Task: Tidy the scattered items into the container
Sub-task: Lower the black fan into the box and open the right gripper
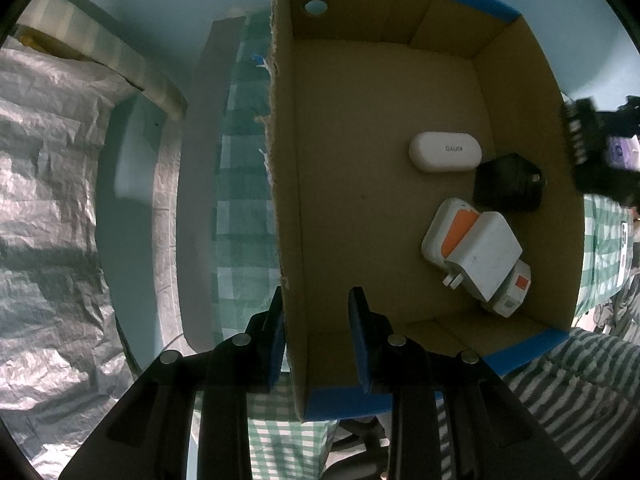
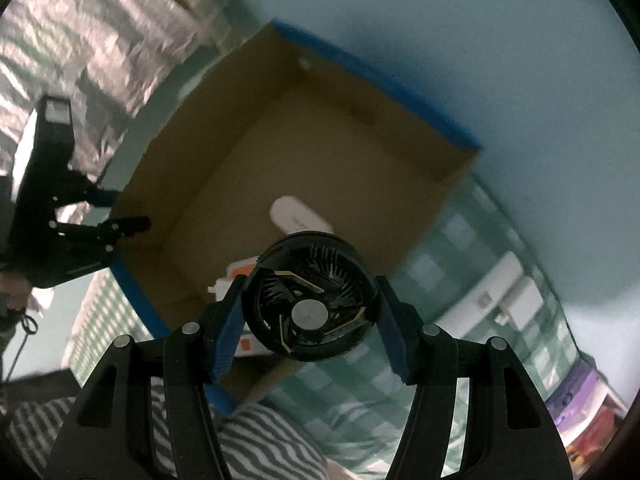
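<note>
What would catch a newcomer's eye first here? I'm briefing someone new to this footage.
Probably the round black fan, gripped between the right gripper pads above the cardboard box. Next, the left gripper straddles the box's near-left wall, with white chargers and a white case lying inside.

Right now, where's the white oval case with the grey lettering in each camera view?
Left wrist view: the white oval case lies on the box floor, right of centre, beside a black adapter.
Right wrist view: it shows mid-frame, blurred, just above the held black fan.
Shared landmark: the blue-rimmed cardboard box.
</note>
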The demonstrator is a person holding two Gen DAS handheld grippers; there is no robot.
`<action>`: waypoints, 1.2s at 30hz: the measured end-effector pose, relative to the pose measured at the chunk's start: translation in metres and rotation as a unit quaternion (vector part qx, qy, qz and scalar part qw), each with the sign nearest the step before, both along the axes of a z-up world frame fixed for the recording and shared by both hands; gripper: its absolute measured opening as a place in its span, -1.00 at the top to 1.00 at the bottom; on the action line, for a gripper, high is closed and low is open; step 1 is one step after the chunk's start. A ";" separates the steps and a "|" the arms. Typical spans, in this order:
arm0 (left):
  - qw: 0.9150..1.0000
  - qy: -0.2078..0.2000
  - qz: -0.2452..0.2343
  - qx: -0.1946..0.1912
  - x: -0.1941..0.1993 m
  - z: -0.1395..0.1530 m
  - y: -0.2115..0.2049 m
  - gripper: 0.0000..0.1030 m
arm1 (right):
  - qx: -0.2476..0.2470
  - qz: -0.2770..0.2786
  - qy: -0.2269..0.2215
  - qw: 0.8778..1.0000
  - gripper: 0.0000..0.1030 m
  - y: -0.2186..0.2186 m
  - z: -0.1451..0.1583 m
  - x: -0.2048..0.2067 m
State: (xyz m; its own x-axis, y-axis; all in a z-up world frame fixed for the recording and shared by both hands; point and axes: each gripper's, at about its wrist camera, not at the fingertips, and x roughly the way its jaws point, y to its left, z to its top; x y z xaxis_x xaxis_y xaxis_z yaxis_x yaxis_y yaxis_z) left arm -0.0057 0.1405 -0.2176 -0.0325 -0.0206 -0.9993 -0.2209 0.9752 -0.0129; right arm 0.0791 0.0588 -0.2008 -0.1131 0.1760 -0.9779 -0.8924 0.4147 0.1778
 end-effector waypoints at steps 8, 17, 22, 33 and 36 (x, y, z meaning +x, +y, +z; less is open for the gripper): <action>1.000 0.000 -0.002 0.002 0.000 0.001 -0.001 0.45 | -0.024 0.046 -0.002 0.999 -0.20 0.024 -0.034 -0.030; 1.000 0.000 -0.002 0.005 -0.001 0.001 -0.002 0.45 | -0.041 0.053 -0.002 0.998 -0.20 0.026 -0.062 -0.038; 1.000 0.001 -0.003 0.006 -0.001 0.002 -0.002 0.45 | -0.037 0.056 -0.001 0.998 -0.21 0.026 -0.062 -0.036; 1.000 0.002 -0.003 0.004 -0.001 0.002 -0.002 0.45 | -0.024 0.044 -0.003 0.999 -0.21 0.019 -0.052 -0.038; 1.000 0.001 -0.004 0.004 0.000 0.002 -0.002 0.45 | -0.014 0.037 -0.003 0.999 -0.21 0.014 -0.041 -0.031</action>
